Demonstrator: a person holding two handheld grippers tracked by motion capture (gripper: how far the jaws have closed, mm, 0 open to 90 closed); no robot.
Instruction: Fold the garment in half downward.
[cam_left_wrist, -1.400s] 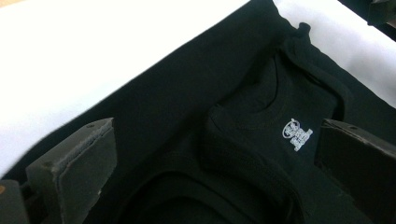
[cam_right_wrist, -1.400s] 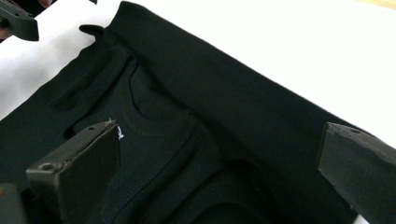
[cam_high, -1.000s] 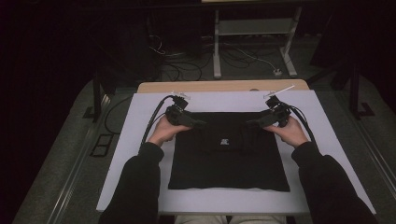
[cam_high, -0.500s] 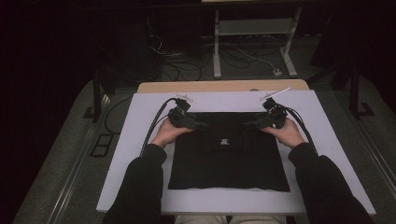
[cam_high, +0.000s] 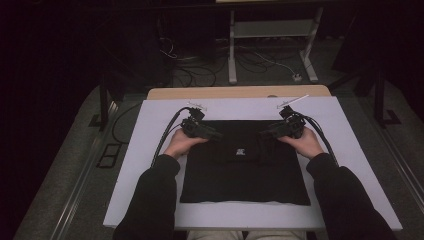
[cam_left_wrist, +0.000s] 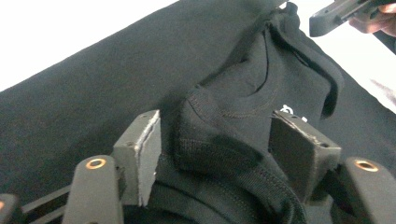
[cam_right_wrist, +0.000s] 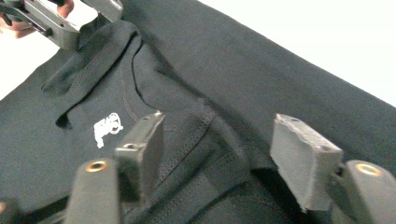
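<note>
Left gripper (cam_left_wrist: 215, 154): jaws have just been closing and are now standing part-way apart, a raised fold of the black garment (cam_high: 243, 165) lying between them. In the left gripper view a stitched, ribbed edge of the cloth is bunching up in the gap; whether the pads are already pressing on it I cannot tell for certain, since a sliver of space is showing beside the left pad.

Right gripper (cam_right_wrist: 217, 158): jaws likewise just been closing, now part-way apart, straddling another ridge of the same cloth with a seam running through the gap. The far pad is standing clear of the fabric.

Outward: in the high view both grippers are sitting at the garment's far edge, left gripper (cam_high: 214, 135) near its left corner, right gripper (cam_high: 265, 134) near its right, each pointing inward toward the other. A small white logo (cam_high: 241, 151) is showing between them. The garment is lying flat, folded to a rough square, on the white table (cam_high: 150, 165), in front of the person.
</note>
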